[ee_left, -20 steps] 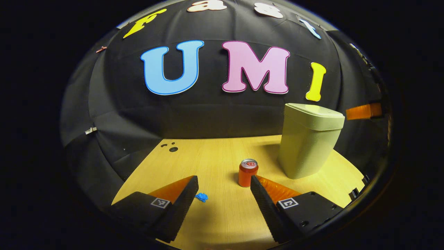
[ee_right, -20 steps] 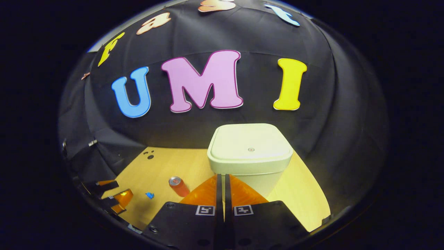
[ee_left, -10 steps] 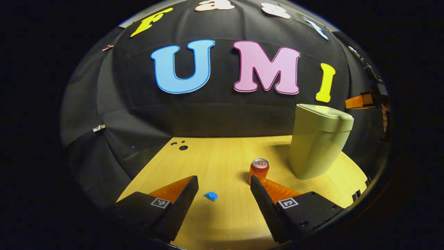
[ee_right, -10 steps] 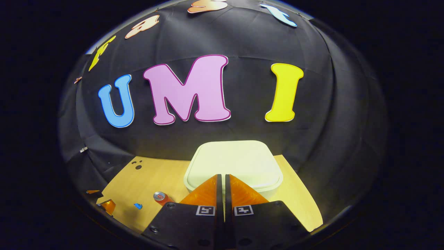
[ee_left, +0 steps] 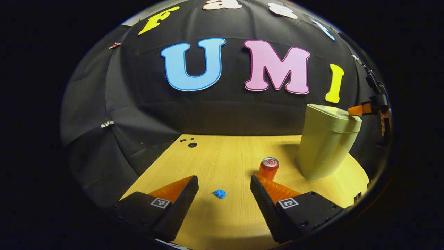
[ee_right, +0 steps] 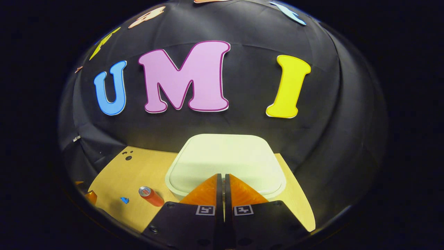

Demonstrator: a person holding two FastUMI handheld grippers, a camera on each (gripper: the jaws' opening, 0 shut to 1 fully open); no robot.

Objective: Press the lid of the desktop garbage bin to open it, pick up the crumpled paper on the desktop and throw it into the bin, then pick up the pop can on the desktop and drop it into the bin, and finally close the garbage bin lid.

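Right gripper view: the right gripper (ee_right: 222,175) is clenched, its two fingers pressed flat together with nothing between them, and their tips sit over the near half of the bin lid (ee_right: 225,156). The lid looks flat and closed. Whether the tips already touch it I cannot tell from this view; in the left gripper view that gripper (ee_left: 357,110) appears at 2 o'clock with its tip at the lid's upper edge on the garbage bin (ee_left: 327,146), touching or nearly so.

The coming move turns on one relation: the lid lies straight ahead at 12 o'clock from the closed tips and just below them, so I judge the press to be a short push down along the fingers' own line. This hand is clearly the nearer one to the bin.

In the left gripper view, the left gripper (ee_left: 223,182) is released, fingers spread wide above the desktop (ee_left: 222,156). The blue crumpled paper (ee_left: 219,193) lies between its fingers, at 12 o'clock and near. The pop can (ee_left: 269,168) stands upright, long axis vertical, just beyond the right-hand fingertip at about 1 o'clock, between the paper and the bin.
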